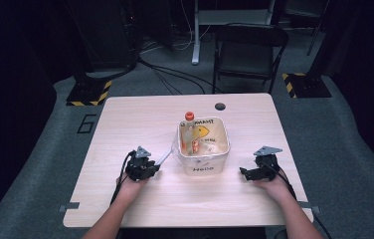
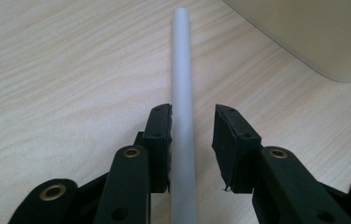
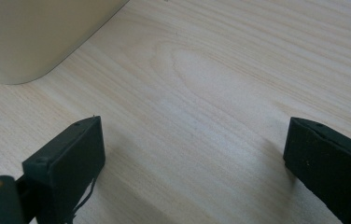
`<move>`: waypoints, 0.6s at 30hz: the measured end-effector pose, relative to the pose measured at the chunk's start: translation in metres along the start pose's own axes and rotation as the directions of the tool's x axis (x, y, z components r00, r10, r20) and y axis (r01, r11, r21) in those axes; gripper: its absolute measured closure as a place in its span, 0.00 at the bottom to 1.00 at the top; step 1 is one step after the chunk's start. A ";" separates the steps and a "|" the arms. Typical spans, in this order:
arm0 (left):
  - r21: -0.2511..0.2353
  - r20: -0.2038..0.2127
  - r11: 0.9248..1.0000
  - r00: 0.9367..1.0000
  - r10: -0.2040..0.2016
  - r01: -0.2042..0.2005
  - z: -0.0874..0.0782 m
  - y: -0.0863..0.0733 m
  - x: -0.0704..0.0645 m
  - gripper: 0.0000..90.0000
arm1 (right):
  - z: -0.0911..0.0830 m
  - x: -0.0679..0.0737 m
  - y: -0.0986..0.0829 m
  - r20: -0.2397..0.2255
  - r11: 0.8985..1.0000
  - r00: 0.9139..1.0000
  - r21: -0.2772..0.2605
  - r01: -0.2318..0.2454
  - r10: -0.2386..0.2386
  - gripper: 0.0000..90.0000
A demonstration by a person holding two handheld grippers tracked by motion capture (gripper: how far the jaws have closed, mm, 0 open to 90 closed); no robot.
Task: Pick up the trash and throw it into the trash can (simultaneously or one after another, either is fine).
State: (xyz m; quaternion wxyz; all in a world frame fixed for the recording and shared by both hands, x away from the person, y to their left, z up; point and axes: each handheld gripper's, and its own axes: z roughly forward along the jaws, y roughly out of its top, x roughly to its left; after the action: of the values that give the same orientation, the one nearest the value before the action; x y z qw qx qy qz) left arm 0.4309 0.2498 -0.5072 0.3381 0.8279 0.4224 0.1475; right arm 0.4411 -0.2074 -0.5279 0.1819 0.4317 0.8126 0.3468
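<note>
Flat on the table (image 1: 125,119), the grey rod (image 2: 182,93) runs lengthwise away from the left gripper (image 2: 192,140) toward the near left corner of the beige tub (image 1: 225,149), lying between jaws that are parted, one pad touching it, the other clear. Inside the tub lies a clear bottle (image 1: 191,134) with an orange cap (image 1: 189,115) propped on the far rim. Right of the tub, the right gripper (image 3: 192,154) gapes wide over bare wood, gripping nothing.

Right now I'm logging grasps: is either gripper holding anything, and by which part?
Nothing is clamped. The left gripper straddles the grey rod partway along it, one jaw touching, the other apart. The right gripper is open over the table.
</note>
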 end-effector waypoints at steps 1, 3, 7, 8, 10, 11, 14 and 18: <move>0.005 -0.001 1.000 1.000 0.010 -0.010 -0.002 -0.001 0.000 0.74 | 0.000 0.000 0.000 0.000 1.000 1.000 0.000 0.000 0.000 0.05; 0.008 0.003 1.000 1.000 0.011 -0.011 -0.005 -0.003 0.000 0.74 | 0.000 0.000 0.000 0.000 1.000 1.000 0.000 0.000 0.000 0.05; 0.017 0.000 1.000 1.000 0.018 -0.018 -0.012 -0.008 0.000 0.74 | 0.000 0.000 0.000 0.000 1.000 1.000 0.000 -0.001 0.001 0.05; 0.029 -0.003 0.999 1.000 0.024 -0.023 -0.015 -0.011 0.000 0.74 | 0.000 0.000 0.000 0.000 1.000 1.000 0.000 -0.002 0.002 0.05; 0.022 0.001 1.000 1.000 0.008 -0.008 -0.017 -0.014 -0.001 0.74 | 0.000 0.000 0.000 0.000 1.000 1.000 0.001 -0.004 0.004 0.05; 0.028 0.001 1.000 1.000 0.011 -0.011 -0.019 -0.015 -0.001 0.74 | 0.000 0.000 0.000 0.000 1.000 1.000 0.001 -0.005 0.005 0.05; 0.033 0.001 0.999 1.000 0.015 -0.015 -0.020 -0.018 -0.001 0.75 | 0.000 0.000 0.000 0.000 1.000 1.000 0.001 -0.005 0.005 0.05; 0.034 0.004 0.999 1.000 0.008 -0.008 -0.021 -0.023 -0.002 0.77 | 0.000 0.001 0.000 0.003 1.000 1.000 0.001 -0.006 0.006 0.05</move>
State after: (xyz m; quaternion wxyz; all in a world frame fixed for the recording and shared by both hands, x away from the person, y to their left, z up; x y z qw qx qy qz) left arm 0.4050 0.2665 -0.5073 0.3240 0.8355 0.4211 0.1399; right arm 0.4403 -0.2069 -0.5279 0.1818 0.4348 0.8111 0.3463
